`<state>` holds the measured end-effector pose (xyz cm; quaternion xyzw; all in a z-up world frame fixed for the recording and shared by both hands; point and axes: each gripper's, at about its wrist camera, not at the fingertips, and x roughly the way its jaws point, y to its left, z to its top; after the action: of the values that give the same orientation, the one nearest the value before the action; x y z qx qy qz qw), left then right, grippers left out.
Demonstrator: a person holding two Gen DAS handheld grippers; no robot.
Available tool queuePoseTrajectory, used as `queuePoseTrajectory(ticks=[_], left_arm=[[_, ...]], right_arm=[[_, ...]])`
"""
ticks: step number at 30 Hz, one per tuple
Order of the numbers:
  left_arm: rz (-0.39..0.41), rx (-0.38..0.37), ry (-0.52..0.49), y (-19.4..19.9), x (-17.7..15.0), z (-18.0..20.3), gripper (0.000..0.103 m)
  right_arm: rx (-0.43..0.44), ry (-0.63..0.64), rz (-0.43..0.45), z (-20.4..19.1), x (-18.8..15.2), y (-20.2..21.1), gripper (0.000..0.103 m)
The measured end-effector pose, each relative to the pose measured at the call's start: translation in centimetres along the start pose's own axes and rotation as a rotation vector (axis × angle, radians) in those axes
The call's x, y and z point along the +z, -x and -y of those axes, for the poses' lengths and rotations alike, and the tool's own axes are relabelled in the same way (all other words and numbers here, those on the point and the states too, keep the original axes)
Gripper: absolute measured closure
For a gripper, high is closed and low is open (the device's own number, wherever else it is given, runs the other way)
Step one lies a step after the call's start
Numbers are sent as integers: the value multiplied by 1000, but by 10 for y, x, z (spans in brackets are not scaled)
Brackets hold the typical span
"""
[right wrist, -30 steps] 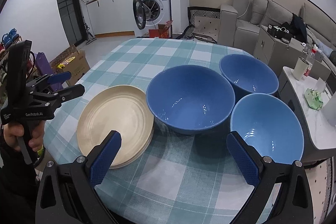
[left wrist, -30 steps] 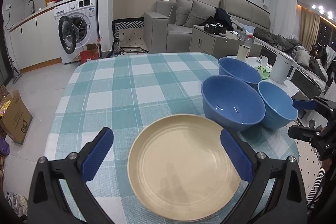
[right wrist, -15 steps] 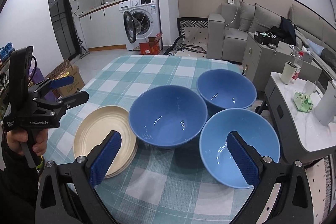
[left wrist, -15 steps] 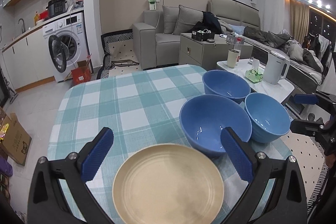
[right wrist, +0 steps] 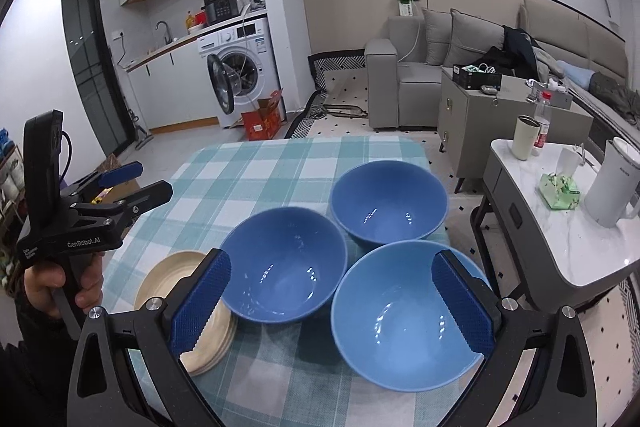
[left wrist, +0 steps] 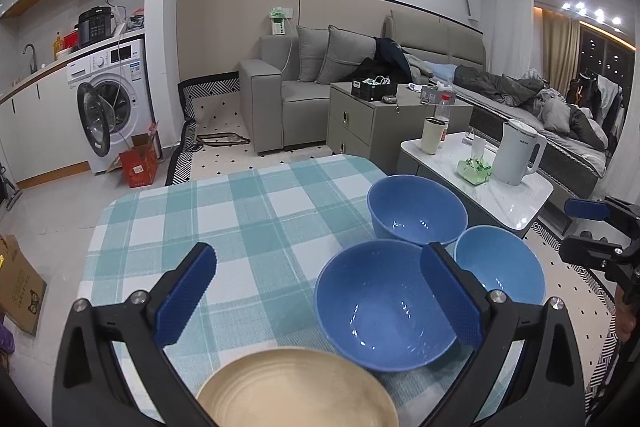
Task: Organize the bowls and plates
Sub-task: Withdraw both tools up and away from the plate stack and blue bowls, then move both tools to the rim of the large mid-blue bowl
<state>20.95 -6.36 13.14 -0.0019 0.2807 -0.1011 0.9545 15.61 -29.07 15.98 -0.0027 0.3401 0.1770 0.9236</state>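
Three blue bowls stand side by side on the checked tablecloth: a middle bowl (right wrist: 282,265) (left wrist: 380,307), a far bowl (right wrist: 388,201) (left wrist: 416,211) and a near-right bowl (right wrist: 400,315) (left wrist: 500,267). A small stack of cream plates (right wrist: 180,287) (left wrist: 296,391) lies left of the middle bowl. My left gripper (left wrist: 320,299) is open and empty, held above the plates; it also shows in the right wrist view (right wrist: 136,183). My right gripper (right wrist: 332,303) is open and empty, above the near-right bowl; it also shows in the left wrist view (left wrist: 592,227).
The table (left wrist: 224,211) has rounded corners and a near edge below both grippers. A white side table (right wrist: 568,227) with a kettle (right wrist: 612,183), a cup and a tissue pack stands to the right. A sofa and a washing machine stand behind.
Both grippers have pulled back and risen from the table. The plates and bowls sit lower and smaller in both views. Nothing on the table has moved.
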Motion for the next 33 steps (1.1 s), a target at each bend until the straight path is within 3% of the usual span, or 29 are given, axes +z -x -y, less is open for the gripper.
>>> queuePoseTrajectory(ticks=[9,33], left_arm=[[-21,-24,-16,-35,22,7,0],[-123,-74,-54,-124,50,27,0]], right_arm=[[-27,-53,23,28,24,-7,1],[-70,-202,-133,104,34,-80,1]])
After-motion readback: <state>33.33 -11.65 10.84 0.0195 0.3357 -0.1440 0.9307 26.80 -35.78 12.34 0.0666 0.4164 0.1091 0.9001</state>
